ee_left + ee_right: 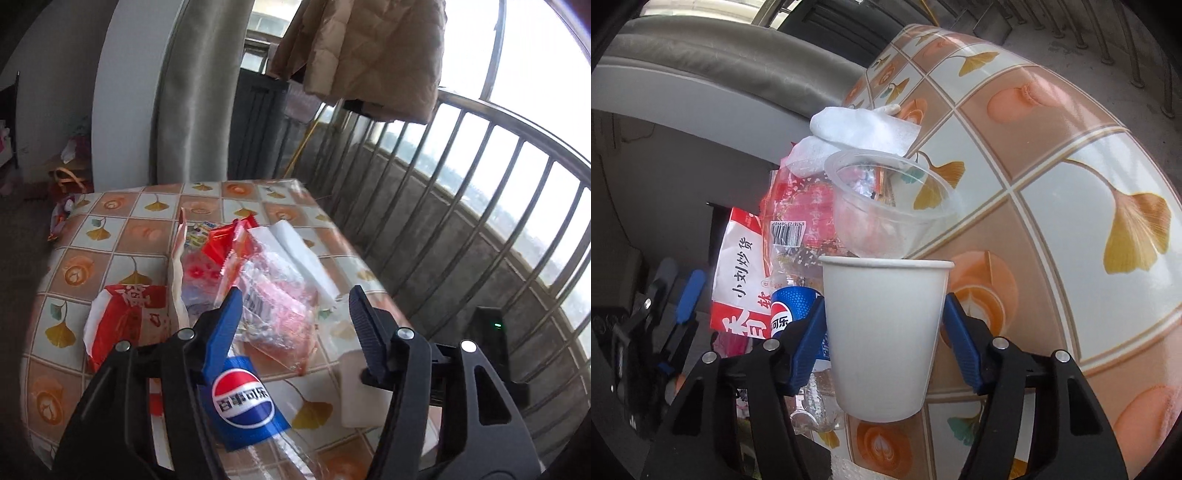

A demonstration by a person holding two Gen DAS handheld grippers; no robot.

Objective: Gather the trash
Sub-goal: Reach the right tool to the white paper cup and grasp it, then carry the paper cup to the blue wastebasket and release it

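Observation:
Trash lies piled on a table covered with a tile-and-leaf patterned cloth [110, 236]. In the left wrist view my left gripper [295, 306] is open and empty, hovering over a clear pink wrapper [280, 314] and a Pepsi bottle [243, 398]. A red snack bag [125, 317], red wrappers [229, 240] and a white tissue [295, 251] lie beyond. In the right wrist view my right gripper [884, 314] is shut on a white paper cup [882, 332], held above the table [1052, 221]. A clear plastic cup [886, 210], tissue [857, 129], the snack bag [738, 269] and Pepsi bottle [790, 310] lie behind it.
A metal balcony railing [461, 184] runs along the table's right side. A quilted jacket [369, 55] hangs above it. A grey curtain [199, 96] and white pillar stand behind the table. Bags lie on the floor at far left [66, 177]. My left gripper shows at the left of the right wrist view [670, 291].

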